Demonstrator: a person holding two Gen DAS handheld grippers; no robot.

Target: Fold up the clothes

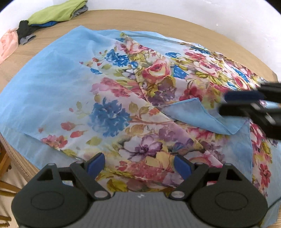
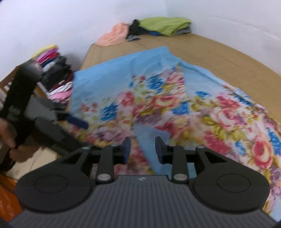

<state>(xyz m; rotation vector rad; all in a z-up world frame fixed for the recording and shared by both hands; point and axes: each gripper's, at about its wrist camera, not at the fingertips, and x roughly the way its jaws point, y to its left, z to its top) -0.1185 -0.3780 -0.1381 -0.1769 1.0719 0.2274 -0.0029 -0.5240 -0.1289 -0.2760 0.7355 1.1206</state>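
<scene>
The left gripper (image 1: pixel 138 164) is being held with its blue-padded fingers (image 1: pixel 96 163) spread wide apart above the cloth, with nothing gripped between them. The right gripper (image 2: pixel 142 149) is being held with its fingers (image 2: pixel 126 148) partly apart; a turned-over blue corner (image 2: pixel 151 140) of the cloth is being seen through the gap, but the pads are not pressing on it, though the picture is blurred.

A sheer floral scarf (image 1: pixel 108 98), sky blue with pink, blue and purple blooms, is lying spread and partly folded over a round wooden table (image 1: pixel 158 21). Its long axis is running from the near edge by the grippers away toward the far side of the table, the plain blue end pointing away.

In the left wrist view, the right gripper (image 1: pixel 245 103) is being shown reaching in from the right edge, just beside the folded blue corner (image 1: pixel 198 114). A heap of clothes topped by a green garment (image 1: pixel 58 12) is lying at the far left of the table, well apart from the scarf.

Only the right wrist view is showing a hand (image 2: pixel 10 140) wrapped around the left gripper's black handle (image 2: pixel 19 98), and a stack of folded clothes (image 2: pixel 56 75) beside the table against the white wall.
</scene>
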